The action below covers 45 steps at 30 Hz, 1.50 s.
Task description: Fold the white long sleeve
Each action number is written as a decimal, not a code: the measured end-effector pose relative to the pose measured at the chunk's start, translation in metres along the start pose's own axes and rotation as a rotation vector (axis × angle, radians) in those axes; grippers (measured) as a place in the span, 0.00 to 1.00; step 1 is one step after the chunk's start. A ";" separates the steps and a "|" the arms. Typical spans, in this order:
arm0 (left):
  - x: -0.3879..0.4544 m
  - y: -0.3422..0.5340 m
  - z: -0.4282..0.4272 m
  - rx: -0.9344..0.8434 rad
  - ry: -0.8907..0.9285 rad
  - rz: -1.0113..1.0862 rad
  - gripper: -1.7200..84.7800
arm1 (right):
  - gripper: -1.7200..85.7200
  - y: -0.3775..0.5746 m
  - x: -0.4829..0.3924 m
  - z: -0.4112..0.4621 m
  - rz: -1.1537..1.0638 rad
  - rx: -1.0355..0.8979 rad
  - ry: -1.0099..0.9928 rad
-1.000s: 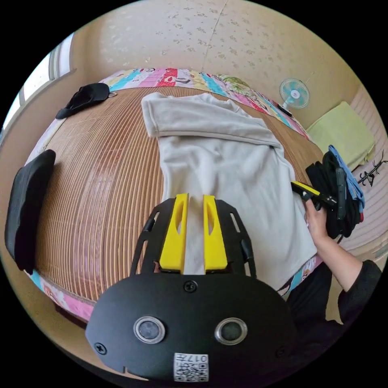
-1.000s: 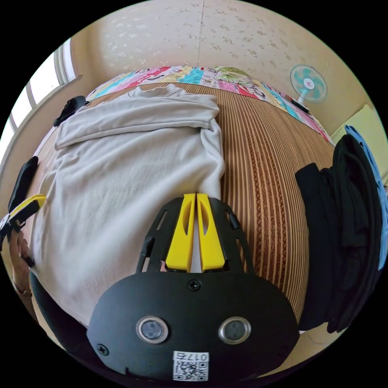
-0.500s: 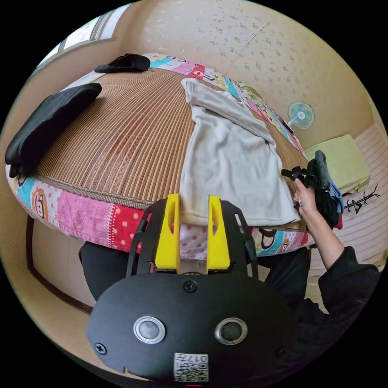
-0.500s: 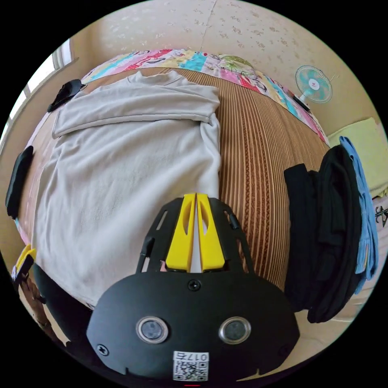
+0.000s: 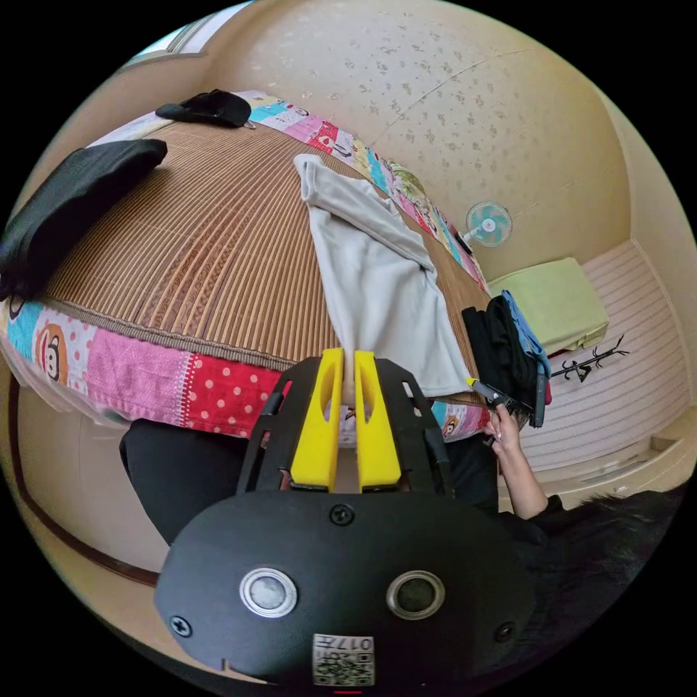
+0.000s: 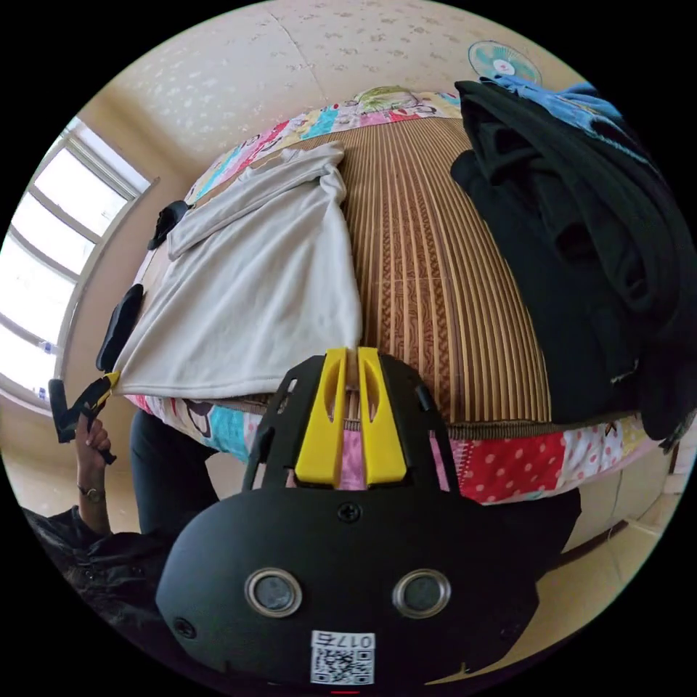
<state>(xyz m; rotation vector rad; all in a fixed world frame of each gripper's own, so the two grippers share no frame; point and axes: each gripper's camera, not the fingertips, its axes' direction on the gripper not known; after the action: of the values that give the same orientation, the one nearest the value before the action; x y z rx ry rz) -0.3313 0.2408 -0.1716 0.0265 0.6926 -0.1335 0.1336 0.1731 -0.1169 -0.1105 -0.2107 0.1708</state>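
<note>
Garment: white long sleeve shirt (image 5: 377, 290) lies flat on the bed's bamboo mat (image 5: 203, 239), hem at the near edge of the bed, collar end toward the far wall.
Done so far: 1 sleeve looks folded across the chest at the far end; the body is spread smooth.
Left to do: by my judgement, the lengthwise and crosswise folds of the body have not begun.
Left gripper (image 5: 347, 377): at the near hem corner, jaws close together with white cloth between them, apparently clamped on the hem.
Right gripper (image 6: 351, 370): at the other hem corner, jaws nearly closed on the cloth edge.
Pose: both hands held low at the bed's edge, the hem stretched between the 2 grippers.
Nearby: pile of dark clothes (image 6: 581, 239) sits on the mat beside the shirt, apart from it.
</note>
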 end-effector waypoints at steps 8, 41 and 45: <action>0.022 0.006 -0.108 0.143 0.208 0.056 0.06 | 0.05 0.043 0.022 -0.184 -0.130 0.347 -0.577; -0.007 -0.015 0.039 -0.045 -0.088 0.012 0.07 | 0.13 -0.011 -0.074 0.024 -0.148 0.062 0.396; -0.040 -0.006 0.018 -0.035 0.018 -0.121 0.05 | 0.13 -0.006 -0.049 0.015 -0.043 0.102 0.177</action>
<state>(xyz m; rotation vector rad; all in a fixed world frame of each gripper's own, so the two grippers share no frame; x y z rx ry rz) -0.3509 0.2381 -0.1323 -0.0476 0.7140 -0.2377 0.0845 0.1595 -0.1109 -0.0192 -0.0280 0.1280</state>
